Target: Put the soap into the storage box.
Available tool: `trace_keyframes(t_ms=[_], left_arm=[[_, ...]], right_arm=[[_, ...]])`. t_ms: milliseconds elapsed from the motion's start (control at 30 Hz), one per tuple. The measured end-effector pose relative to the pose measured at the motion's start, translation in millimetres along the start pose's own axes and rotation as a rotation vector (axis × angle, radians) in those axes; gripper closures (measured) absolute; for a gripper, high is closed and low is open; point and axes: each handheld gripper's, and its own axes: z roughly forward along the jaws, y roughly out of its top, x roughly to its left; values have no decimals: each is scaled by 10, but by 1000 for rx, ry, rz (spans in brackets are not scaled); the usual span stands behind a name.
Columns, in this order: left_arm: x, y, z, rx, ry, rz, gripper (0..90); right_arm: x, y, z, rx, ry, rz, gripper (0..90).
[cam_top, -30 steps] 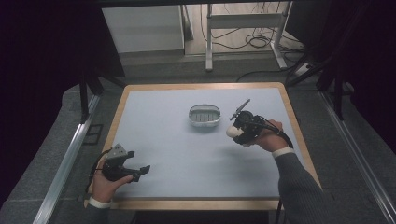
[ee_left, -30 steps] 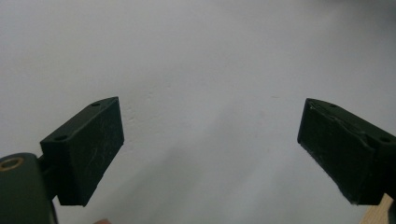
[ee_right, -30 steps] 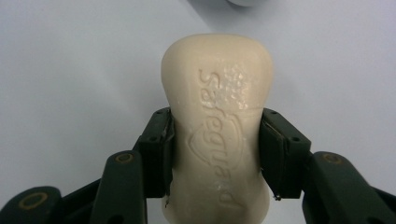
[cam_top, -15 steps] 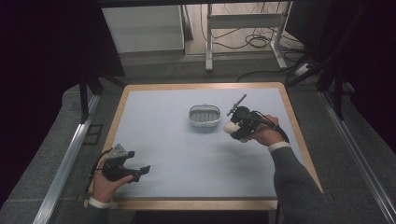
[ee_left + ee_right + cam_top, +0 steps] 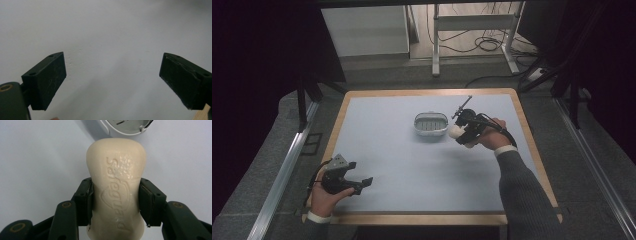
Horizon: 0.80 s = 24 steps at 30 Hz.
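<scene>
A cream bar of soap [image 5: 115, 187] with raised lettering is clamped at its waist by my right gripper [image 5: 115, 200]. In the high view that right gripper [image 5: 459, 132] hovers just right of a white oval soap dish [image 5: 431, 124] near the table's middle, with the soap [image 5: 455, 131] pointing toward the dish. The dish rim [image 5: 125, 128] shows just beyond the soap's tip. My left gripper [image 5: 361, 183] rests low near the front left corner, open, with nothing between its jaws. The left gripper [image 5: 112, 82] looks down on bare tabletop.
The pale blue tabletop [image 5: 402, 160] has a wooden border [image 5: 422, 218]. Dark floor, metal rails [image 5: 277, 185] and a white desk frame with cables [image 5: 472, 35] lie beyond the table.
My right gripper has carried the soap left and slightly toward the dish. The left gripper has stayed where it was.
</scene>
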Motion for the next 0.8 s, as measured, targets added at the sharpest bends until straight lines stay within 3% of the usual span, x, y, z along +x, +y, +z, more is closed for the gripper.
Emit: trace_keyframes(t_ms=[800], left_arm=[[25, -15, -11, 2, 1, -2, 76]], right_arm=[[-119, 326, 116, -10, -7, -5, 498]])
